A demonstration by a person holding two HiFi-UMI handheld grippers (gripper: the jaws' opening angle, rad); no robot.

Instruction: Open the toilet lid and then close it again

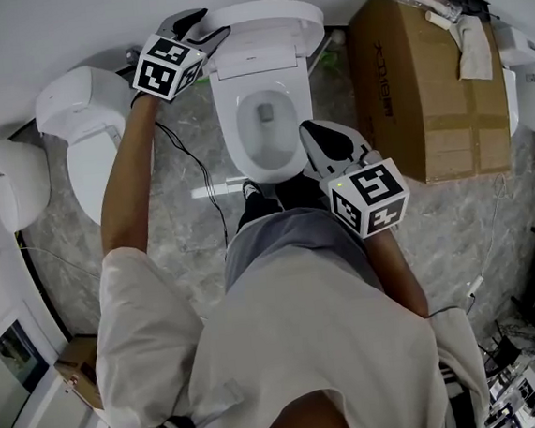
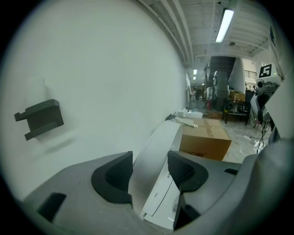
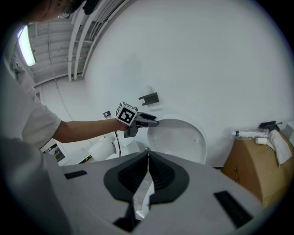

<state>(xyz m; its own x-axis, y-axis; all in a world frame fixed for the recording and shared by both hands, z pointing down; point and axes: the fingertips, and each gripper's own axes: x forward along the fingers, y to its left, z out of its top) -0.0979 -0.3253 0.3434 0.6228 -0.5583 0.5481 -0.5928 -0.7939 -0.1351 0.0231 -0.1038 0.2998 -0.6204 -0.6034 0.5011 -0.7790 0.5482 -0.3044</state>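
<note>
The lid (image 1: 263,21) is seen standing fully raised, leaned back near the wall (image 2: 101,82) above the open bowl (image 1: 266,124), so the opening half is judged done and the closing is what remains. The left gripper (image 1: 201,27) is found at the lid's upper left edge, and in the left gripper view that edge is seen running between the jaws, which are spread wide and appear to be pressed against it on both sides. The lid is judged to be light, stiff, glossy plastic: slippery under the pads, easily let slam, and best taken on its thin rim near the top, far from the hinge, where little force should be needed and the drop can be braked. The left arm is stretched long and nearly straight, up and across to the lid, with the gripper tipped somewhat downward. The right gripper (image 1: 317,138) is held low near the bowl's front rim, on a bent arm tucked close to the body; its jaws are brought together with nothing between them. A cardboard box (image 1: 424,80) is seen just right of the toilet, well clear of the lid's swing.
</note>
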